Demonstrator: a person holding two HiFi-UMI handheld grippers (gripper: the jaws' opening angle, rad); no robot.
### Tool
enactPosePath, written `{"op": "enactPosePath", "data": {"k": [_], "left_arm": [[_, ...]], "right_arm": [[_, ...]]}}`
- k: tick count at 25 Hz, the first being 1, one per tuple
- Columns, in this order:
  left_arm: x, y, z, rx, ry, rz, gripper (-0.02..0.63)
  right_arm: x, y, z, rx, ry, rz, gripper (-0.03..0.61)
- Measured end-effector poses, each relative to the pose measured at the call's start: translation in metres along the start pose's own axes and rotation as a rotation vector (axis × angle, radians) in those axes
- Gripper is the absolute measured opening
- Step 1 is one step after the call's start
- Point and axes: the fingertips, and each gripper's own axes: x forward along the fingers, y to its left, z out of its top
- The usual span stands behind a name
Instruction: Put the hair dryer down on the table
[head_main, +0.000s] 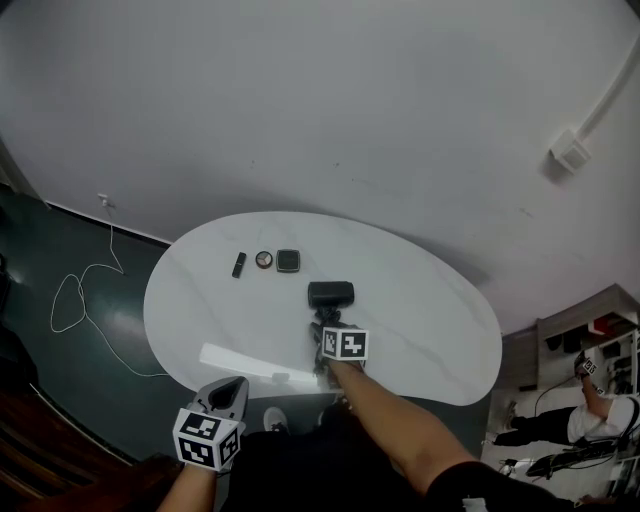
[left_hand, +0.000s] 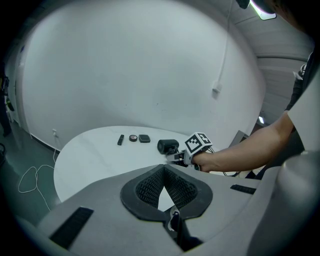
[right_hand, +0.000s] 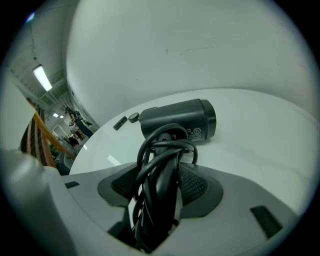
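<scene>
Right gripper (right_hand: 160, 172) is straddling the hair dryer's handle (right_hand: 162, 192), which has the black cord (right_hand: 146, 152) wound around it. Jaws are standing wide: the pads (right_hand: 196, 184) are flanking the handle, and a sliver of white is showing between the left pad and the cord, so it isn't looking clamped. A bare forearm (head_main: 400, 430) is reaching in behind the gripper.

The hair dryer (right_hand: 177, 122) is lying on the white table (head_main: 430, 310). Its barrel is lying crosswise and looks to be resting on the top, with the handle pointing back toward the person, into the right gripper's jaws.

Beyond the hair dryer and to its left, three small things are sitting in a row, well apart from it: a small black bar (head_main: 239, 264), a round thing (head_main: 264, 260) and a dark square thing (head_main: 288, 261).

Left gripper (left_hand: 163, 170) is hanging nearer the person and left of the hair dryer, off the table's near edge. Its jaw tips are touching, with nothing between them.

Far left of the hair dryer, a white cable (head_main: 70, 300) is looping over the dark floor (head_main: 40, 250).
</scene>
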Motion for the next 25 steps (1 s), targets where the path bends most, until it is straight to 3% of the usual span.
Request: {"op": "enactPosePath", "data": {"k": [10, 20, 25], "left_arm": [[0.003, -0.008, 0.000, 0.019, 0.007, -0.036, 0.011], [0.027, -0.028, 0.017, 0.038, 0.020, -0.156, 0.011], [0.035, -0.036, 0.033, 0.085, -0.002, -0.189, 0.011]], "right_arm": [[-0.022, 0.007, -0.001, 0.008, -0.031, 0.061, 0.252], [-0.089, 0.020, -0.004, -0.041, -0.148, 0.132, 0.250], [-0.142, 0.044, 0.008, -0.120, -0.255, 0.192, 0.163]]}}
